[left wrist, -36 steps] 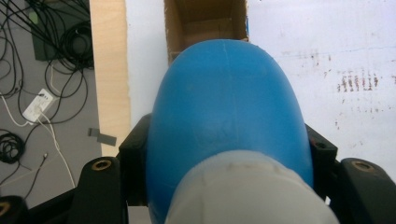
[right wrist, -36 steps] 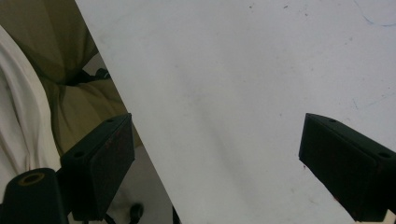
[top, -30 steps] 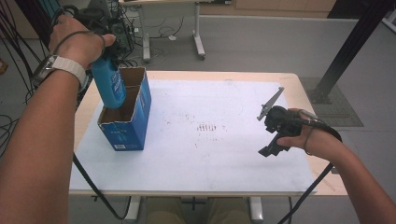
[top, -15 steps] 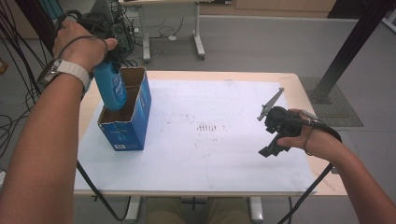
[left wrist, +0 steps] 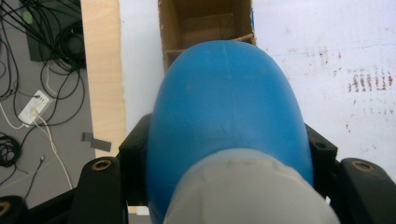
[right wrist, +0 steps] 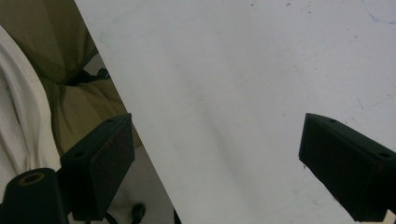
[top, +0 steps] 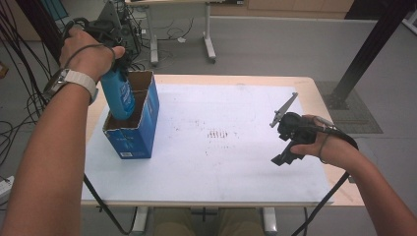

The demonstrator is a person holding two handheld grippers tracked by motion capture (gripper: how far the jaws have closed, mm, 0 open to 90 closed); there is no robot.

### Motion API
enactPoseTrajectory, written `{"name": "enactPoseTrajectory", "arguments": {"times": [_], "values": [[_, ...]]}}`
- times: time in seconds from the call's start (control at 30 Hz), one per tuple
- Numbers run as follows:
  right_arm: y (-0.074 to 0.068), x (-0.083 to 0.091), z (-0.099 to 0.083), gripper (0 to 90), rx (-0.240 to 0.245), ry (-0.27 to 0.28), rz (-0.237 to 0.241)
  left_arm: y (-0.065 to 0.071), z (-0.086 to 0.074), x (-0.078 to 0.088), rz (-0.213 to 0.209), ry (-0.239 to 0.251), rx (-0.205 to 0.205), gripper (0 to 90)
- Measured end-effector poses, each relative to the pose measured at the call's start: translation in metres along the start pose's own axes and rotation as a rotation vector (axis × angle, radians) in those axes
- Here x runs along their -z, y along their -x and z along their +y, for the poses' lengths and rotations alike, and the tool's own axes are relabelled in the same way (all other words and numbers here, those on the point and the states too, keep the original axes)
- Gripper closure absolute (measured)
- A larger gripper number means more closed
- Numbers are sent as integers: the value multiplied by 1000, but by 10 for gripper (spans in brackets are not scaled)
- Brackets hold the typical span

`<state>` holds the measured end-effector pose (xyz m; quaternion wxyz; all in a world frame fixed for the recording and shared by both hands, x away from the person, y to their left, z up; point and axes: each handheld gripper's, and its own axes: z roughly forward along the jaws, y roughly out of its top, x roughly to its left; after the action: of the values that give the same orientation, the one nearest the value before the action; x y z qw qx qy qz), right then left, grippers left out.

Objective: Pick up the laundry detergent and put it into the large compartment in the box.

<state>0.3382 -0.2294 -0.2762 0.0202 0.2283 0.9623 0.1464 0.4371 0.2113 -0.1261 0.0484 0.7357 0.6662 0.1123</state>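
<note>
Blue plastic bottle [top: 118, 96] with a pale cap end is clamped in the left gripper [top: 116, 58], and you can see it best in the left gripper view, where the two black jaws squeeze the bottle's shoulders from either side, pads right against the plastic [left wrist: 224, 116]. The bottle hangs bottom-down with its lower end already dipped inside the open top of the blue cardboard box [top: 133, 125], which stands upright on the left part of the white mat [top: 221, 167] covering the table [top: 314, 86]. Looking down past the bottle, the box's brown inside [left wrist: 205, 23] sits right under it, so it's lined up with the near half of the opening. From the high view the left hand [top: 88, 51] is above the box, wrist wearing a light watch band [top: 71, 81]. The right gripper [top: 285, 147] is way over on the other side, well apart from the box, sitting low over the mat near the right edge. Its jaws are spread wide with nothing between them, just bare mat showing in the gap [right wrist: 219, 140]. There's a faint patch of brownish marks [top: 216, 133] in the middle of the mat, between the box and the right hand [top: 319, 145].
</note>
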Motion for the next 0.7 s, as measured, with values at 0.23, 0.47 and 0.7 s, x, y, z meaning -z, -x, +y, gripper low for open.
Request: {"name": "enactPoseTrajectory", "arguments": {"times": [0.23,0.47,0.7], "values": [[2,0,-1,105,-7,-2,-3,1,0,-8,0,1,-2,378],[1,-2,0,106,-2,-1,2,2,0,-16,-3,0,-7,378],[1,-4,1,106,-1,-5,5,1,-1,-24,-1,-3,-9,378]]}}
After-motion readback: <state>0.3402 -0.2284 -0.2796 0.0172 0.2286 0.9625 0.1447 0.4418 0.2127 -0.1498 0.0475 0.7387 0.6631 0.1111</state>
